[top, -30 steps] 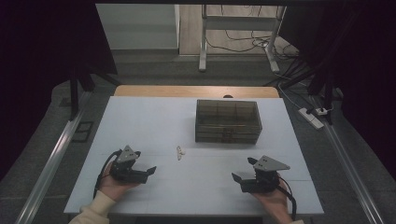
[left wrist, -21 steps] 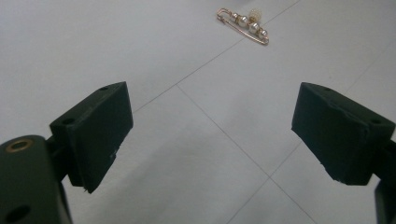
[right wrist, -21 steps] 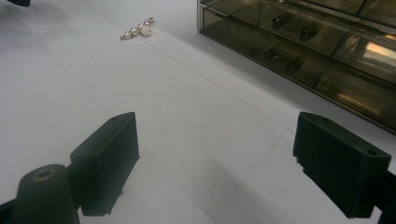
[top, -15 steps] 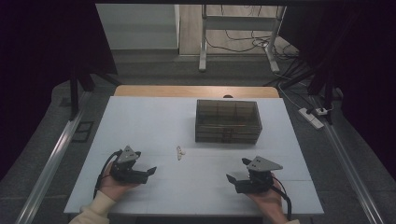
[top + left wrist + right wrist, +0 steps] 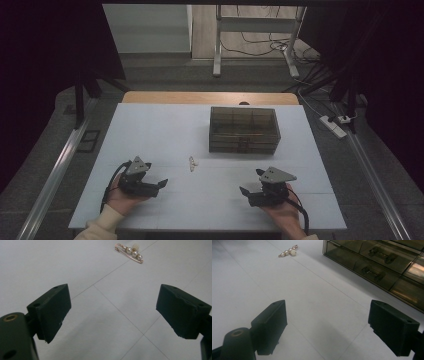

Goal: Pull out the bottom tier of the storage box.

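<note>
— Near the middle of the table [image 5: 150, 125], a little toward my edge, lies the pearl brooch [image 5: 192, 163], flat on the white top and just in front of the smoky drawer box [image 5: 244, 129]. Nothing is touching it.

— Which of your grippers is closer to it?

— My left gripper [image 5: 161, 184], I'd judge. It rests low by the near edge, jaws spread wide and empty, and the pearl brooch [image 5: 129, 253] sits ahead of it and slightly to the right. My right gripper [image 5: 244, 191] is also spread and empty; from it the pearl brooch [image 5: 288, 251] lies farther off, ahead and to the left, with the drawer box [image 5: 377, 262] off to its right.

— How does the pin lie?

— Its long axis runs roughly from the near edge toward the far edge, slightly slanted. I think the left jaws should close across that line, not along it.
</note>
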Demonstrator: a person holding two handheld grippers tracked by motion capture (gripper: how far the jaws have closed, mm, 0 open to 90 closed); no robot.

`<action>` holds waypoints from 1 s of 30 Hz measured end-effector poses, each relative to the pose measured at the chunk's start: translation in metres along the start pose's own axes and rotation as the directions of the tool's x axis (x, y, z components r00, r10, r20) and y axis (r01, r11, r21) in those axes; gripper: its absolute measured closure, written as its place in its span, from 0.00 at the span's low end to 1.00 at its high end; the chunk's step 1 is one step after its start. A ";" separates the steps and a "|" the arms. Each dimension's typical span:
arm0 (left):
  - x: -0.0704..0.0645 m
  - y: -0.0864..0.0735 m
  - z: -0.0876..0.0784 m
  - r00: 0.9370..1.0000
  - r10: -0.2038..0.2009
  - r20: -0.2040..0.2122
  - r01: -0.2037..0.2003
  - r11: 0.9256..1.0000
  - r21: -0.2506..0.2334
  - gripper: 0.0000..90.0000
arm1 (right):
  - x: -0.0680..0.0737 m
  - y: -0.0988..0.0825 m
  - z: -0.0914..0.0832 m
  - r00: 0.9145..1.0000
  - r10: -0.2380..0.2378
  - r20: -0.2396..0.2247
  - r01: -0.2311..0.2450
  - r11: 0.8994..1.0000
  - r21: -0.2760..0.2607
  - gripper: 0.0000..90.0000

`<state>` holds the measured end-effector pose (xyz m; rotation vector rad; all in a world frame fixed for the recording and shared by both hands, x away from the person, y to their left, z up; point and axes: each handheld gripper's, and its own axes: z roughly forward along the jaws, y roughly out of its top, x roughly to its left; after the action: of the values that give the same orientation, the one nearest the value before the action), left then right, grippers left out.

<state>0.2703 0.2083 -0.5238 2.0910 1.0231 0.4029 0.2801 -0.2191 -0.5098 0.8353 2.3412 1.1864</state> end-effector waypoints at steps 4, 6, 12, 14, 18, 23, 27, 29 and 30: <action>0.000 0.000 0.000 1.000 -0.003 -0.001 0.003 1.000 -0.001 0.13 | 0.002 0.001 0.000 0.999 -0.032 0.016 0.032 0.999 0.013 0.17; 0.000 0.000 0.000 1.000 -0.002 -0.001 0.002 1.000 0.001 0.13 | 0.002 0.002 0.000 0.999 -0.048 0.025 0.047 0.999 0.017 0.17; 0.000 0.000 0.001 1.000 -0.001 0.001 0.001 1.000 0.002 0.13 | 0.002 0.004 0.001 0.993 -0.101 0.060 0.099 0.995 0.032 0.17; 0.000 0.000 0.001 1.000 -0.001 0.001 0.001 1.000 0.002 0.13 | 0.003 0.005 0.001 0.990 -0.117 0.072 0.115 0.993 0.034 0.17; 0.000 0.000 0.001 1.000 -0.001 0.001 0.001 1.000 0.002 0.13 | 0.005 0.005 0.001 0.984 -0.157 0.090 0.154 0.987 0.044 0.18; 0.000 0.000 0.001 1.000 0.001 0.003 -0.001 1.000 0.004 0.13 | 0.006 0.005 0.001 0.975 -0.193 0.106 0.188 0.981 0.057 0.19; 0.000 0.000 0.001 1.000 0.000 0.003 0.000 1.000 0.005 0.13 | 0.009 0.006 0.002 0.964 -0.233 0.129 0.226 0.972 0.068 0.19; 0.000 0.000 0.001 1.000 0.000 0.002 0.000 1.000 0.005 0.13 | 0.009 0.007 0.001 0.959 -0.249 0.136 0.241 0.968 0.072 0.19; 0.000 0.000 0.001 1.000 0.001 0.003 -0.001 1.000 0.006 0.13 | 0.009 0.007 0.001 0.957 -0.253 0.140 0.245 0.967 0.074 0.19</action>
<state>0.2712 0.2079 -0.5248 2.0969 1.0225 0.3982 0.2761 -0.2088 -0.5053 0.6007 2.2854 0.9256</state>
